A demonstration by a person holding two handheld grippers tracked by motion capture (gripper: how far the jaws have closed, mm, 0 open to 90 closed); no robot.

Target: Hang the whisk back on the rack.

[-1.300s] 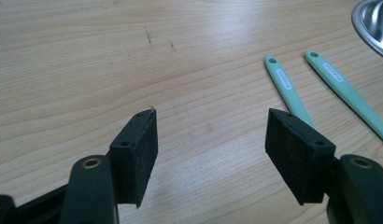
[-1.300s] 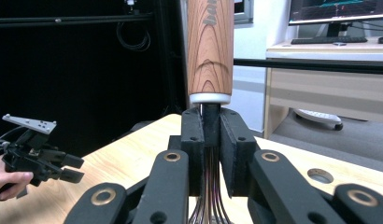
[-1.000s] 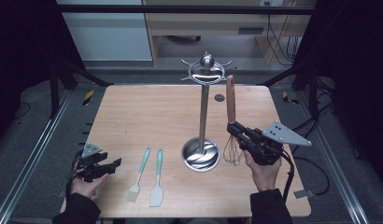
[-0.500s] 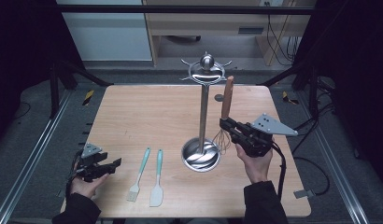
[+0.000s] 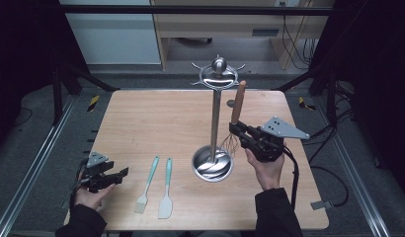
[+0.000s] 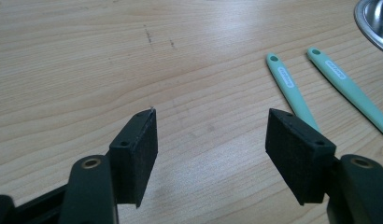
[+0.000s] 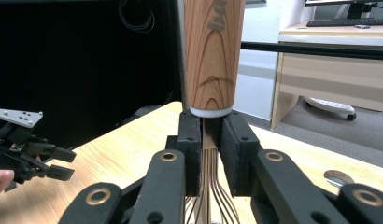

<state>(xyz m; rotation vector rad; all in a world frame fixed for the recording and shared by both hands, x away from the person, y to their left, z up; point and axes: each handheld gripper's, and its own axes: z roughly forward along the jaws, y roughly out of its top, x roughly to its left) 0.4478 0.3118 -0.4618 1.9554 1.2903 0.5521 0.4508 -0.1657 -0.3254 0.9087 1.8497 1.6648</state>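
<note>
My right gripper [image 5: 236,130] is shut on a whisk [image 5: 237,101] with a wooden handle, which stands nearly upright just right of the steel stand's pole [image 5: 216,118]. In the right gripper view the pads clamp the thin wire neck right under the handle [image 7: 213,56], and the jaws of the right gripper [image 7: 210,135] have just been opening slightly with the neck still between them. The wire head hangs over the stand's round base [image 5: 212,164]. My left gripper [image 5: 119,174] rests open near the table's front left corner, its jaws [image 6: 210,140] with nothing between them.
A teal brush [image 5: 147,183] and a teal spatula [image 5: 166,190] lie side by side between the left gripper and the stand; their handles [image 6: 292,91] point away from me. A small round disc [image 5: 231,103] lies behind the stand. Hooks ring the stand's top [image 5: 219,74].
My right hand has carried the whisk left, closer to the stand's pole. The left gripper has stayed put.
</note>
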